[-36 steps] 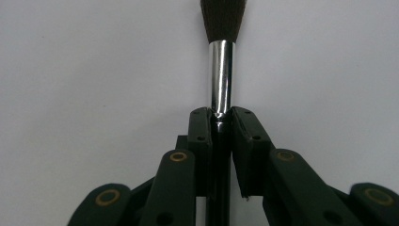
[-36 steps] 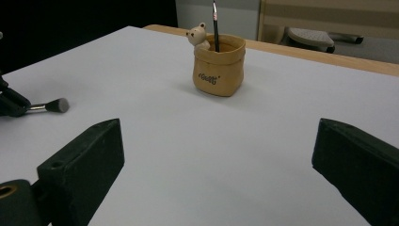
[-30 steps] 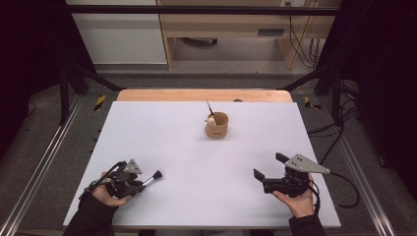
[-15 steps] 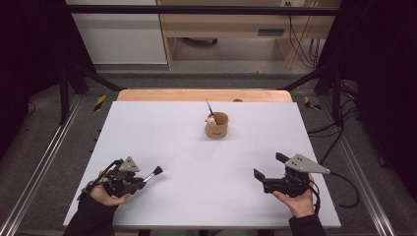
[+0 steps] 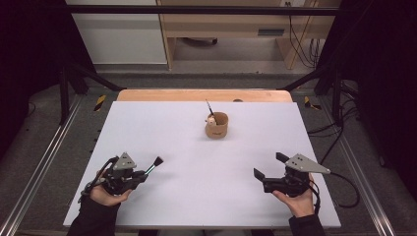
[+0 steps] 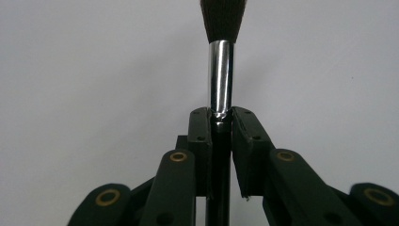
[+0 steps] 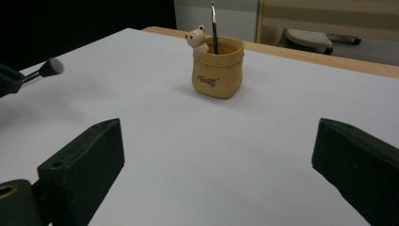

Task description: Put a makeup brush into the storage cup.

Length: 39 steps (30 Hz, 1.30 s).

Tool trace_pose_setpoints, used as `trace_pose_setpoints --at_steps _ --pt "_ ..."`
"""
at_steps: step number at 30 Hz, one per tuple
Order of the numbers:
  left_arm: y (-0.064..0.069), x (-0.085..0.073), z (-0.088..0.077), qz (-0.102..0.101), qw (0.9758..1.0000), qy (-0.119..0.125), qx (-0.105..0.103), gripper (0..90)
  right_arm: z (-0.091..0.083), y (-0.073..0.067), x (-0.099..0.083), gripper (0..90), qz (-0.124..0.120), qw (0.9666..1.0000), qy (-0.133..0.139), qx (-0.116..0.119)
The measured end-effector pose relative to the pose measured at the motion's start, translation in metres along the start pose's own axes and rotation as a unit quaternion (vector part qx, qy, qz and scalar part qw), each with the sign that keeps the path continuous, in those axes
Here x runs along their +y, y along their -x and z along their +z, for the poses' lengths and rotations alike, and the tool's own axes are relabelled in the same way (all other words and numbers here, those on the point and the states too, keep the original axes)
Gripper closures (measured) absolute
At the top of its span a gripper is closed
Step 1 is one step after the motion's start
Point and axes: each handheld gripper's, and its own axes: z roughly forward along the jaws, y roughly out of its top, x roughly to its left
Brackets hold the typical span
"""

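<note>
My left gripper (image 5: 142,174) sits at the table's front left, shut on a makeup brush (image 5: 153,165) whose dark bristles point toward the centre. In the left gripper view the brush (image 6: 221,70), silver ferrule and dark bristles, rises from between the closed jaws. A tan pouch-shaped holder (image 5: 217,125) with a small bear figure (image 7: 196,37) on its rim stands at the table's middle back; a thin dark brush (image 7: 214,26) stands upright in it. My right gripper (image 5: 268,172) is open at the front right, nothing between its jaws, facing the holder (image 7: 218,68).
The white tabletop (image 5: 196,162) has a wooden strip (image 5: 204,95) along its far edge. Metal frame rails (image 5: 44,157) run down both sides. Cables (image 5: 339,132) lie on the floor at the right.
The left gripper with the brush has shifted slightly, the brush tip rising a little toward the table's centre. The right gripper has stayed in place.
</note>
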Motion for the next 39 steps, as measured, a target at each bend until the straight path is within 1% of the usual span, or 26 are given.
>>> trace_pose_setpoints --at_steps 2,3,5,8,9,10,12,13,14,15,16,17,19,21,22,23,27,28,29,30,33,35,36,37,38,39 --pt "0.0 0.001 -0.001 -0.006 0.9999 0.011 0.005 77.9 0.0 0.0 0.0 3.6 0.0 1.0 0.002 0.001" --pt "0.0 0.001 -0.001 -0.006 0.9999 0.011 0.005 77.9 0.0 0.0 0.0 3.6 0.0 1.0 0.002 0.001" --pt "0.0 0.001 -0.004 -0.013 0.9995 0.025 0.011 77.9 0.0 0.0 0.0 3.6 -0.002 1.0 0.003 0.0" --pt "0.0 0.002 -0.007 -0.026 0.9984 0.046 0.019 77.9 -0.001 0.0 0.001 3.7 0.004 1.0 0.005 -0.001" --pt "0.0 0.002 -0.007 -0.026 0.9984 0.046 0.019 77.9 -0.001 -0.001 0.001 3.6 0.004 1.0 0.004 -0.002" --pt "0.001 0.003 -0.009 -0.033 0.9975 0.058 0.023 77.9 -0.001 -0.001 0.001 3.7 0.004 1.0 0.004 -0.002" --pt "0.001 0.003 -0.011 -0.038 0.9965 0.068 0.029 77.9 -0.002 -0.001 0.001 3.7 0.005 1.0 0.004 -0.001" --pt "0.001 0.003 -0.011 -0.038 0.9965 0.068 0.029 77.9 -0.002 -0.001 0.001 3.7 0.005 1.0 0.004 -0.001" --pt "0.002 0.003 -0.012 -0.044 0.9958 0.075 0.029 77.9 -0.002 -0.001 0.002 3.7 0.006 1.0 0.005 -0.002" --pt "0.002 0.003 -0.013 -0.042 0.9955 0.078 0.034 77.9 -0.002 -0.001 0.002 3.7 0.006 1.0 0.005 -0.002" --pt "0.002 0.004 -0.013 -0.047 0.9943 0.088 0.037 77.9 -0.002 -0.001 0.002 3.8 0.006 1.0 0.007 -0.002" --pt "0.002 0.004 -0.013 -0.047 0.9943 0.088 0.037 77.9 -0.002 -0.001 0.002 3.8 0.006 1.0 0.007 -0.002" --pt "0.004 0.004 -0.014 -0.053 0.9922 0.103 0.045 77.9 -0.002 -0.001 0.002 3.7 0.008 0.9999 0.009 0.0" --pt "0.005 0.004 -0.014 -0.053 0.9919 0.105 0.048 77.9 -0.002 -0.001 0.003 3.7 0.009 0.9999 0.009 0.0" --pt "0.007 0.004 -0.014 -0.057 0.9904 0.115 0.052 77.9 -0.002 -0.001 0.003 3.7 0.009 0.9999 0.01 0.0" --pt "0.008 0.005 -0.014 -0.057 0.9898 0.119 0.054 77.9 -0.002 -0.001 0.003 3.7 0.008 0.9999 0.011 0.0" --pt "0.01 0.006 -0.014 -0.059 0.9887 0.125 0.058 77.9 -0.002 -0.002 0.003 3.7 0.009 0.9999 0.011 0.001" --pt "0.012 0.006 -0.014 -0.065 0.9868 0.135 0.063 77.9 -0.002 -0.002 0.003 3.8 0.01 0.9999 0.012 0.002" --pt "0.013 0.007 -0.014 -0.072 0.9855 0.141 0.062 77.9 -0.002 -0.003 0.004 3.8 0.01 0.9999 0.012 0.003" --pt "0.013 0.007 -0.014 -0.072 0.9855 0.141 0.062 77.9 -0.002 -0.003 0.004 3.8 0.01 0.9999 0.013 0.004" --pt "0.016 0.008 -0.014 -0.075 0.9841 0.147 0.067 77.9 -0.003 -0.005 0.006 3.9 0.011 0.9998 0.017 0.007" --pt "0.019 0.009 -0.013 -0.076 0.9824 0.154 0.073 77.9 -0.003 -0.005 0.007 3.9 0.01 0.9997 0.018 0.009" --pt "0.019 0.009 -0.013 -0.076 0.9824 0.154 0.073 77.9 -0.003 -0.005 0.007 3.9 0.01 0.9997 0.018 0.009" --pt "0.019 0.01 -0.012 -0.071 0.9806 0.166 0.075 77.9 -0.003 -0.006 0.008 3.8 0.012 0.9997 0.02 0.011" --pt "0.019 0.01 -0.012 -0.071 0.9806 0.166 0.075 77.9 -0.003 -0.006 0.008 3.8 0.012 0.9997 0.02 0.011" --pt "0.022 0.01 -0.013 -0.081 0.9801 0.164 0.077 77.9 -0.003 -0.007 0.008 3.8 0.014 0.9996 0.021 0.012"
